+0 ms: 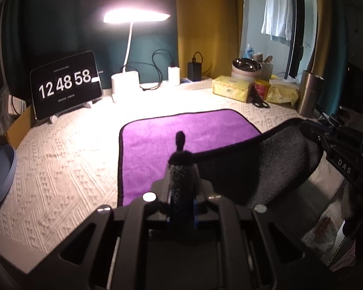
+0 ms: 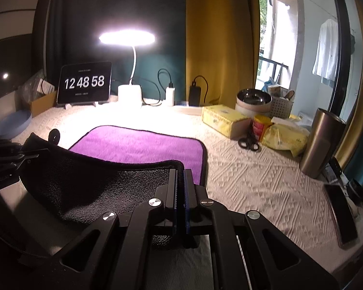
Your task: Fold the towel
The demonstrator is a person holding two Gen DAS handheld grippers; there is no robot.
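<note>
- While both grippers held the near edge of the towel (image 1: pixel 181 133) lifted, its far half lay flat and purple on the desk (image 1: pixel 60 157) ahead of the jaws, and the raised part showed its dark underside.
- On the left gripper (image 1: pixel 181 154) the jaws were pressed together on the near-left corner of the towel; on the right gripper (image 2: pixel 180 169) the jaws were pinching the near-right corner between their pads.
- The lifted hem sagged between the two pairs of jaws, so, in my judgement, unequal travel forward could have skewed the fold and left the edges out of line.
- A thin grip at either corner might have slipped, since plush cloth drags; the far half could also have slid along the desk if the carried edge pulled on it.
- Beyond the jaws, the desk wore a cream textured cover, brightly lit by a white lamp (image 2: pixel 129 91) at the back.
- Left of the lamp stood a tablet clock (image 2: pixel 84 82); to the right of the jaws sat scissors (image 2: pixel 248 142), a yellow box (image 2: pixel 222 119) and a steel tumbler (image 2: pixel 323 142), all apart from the towel.
</note>
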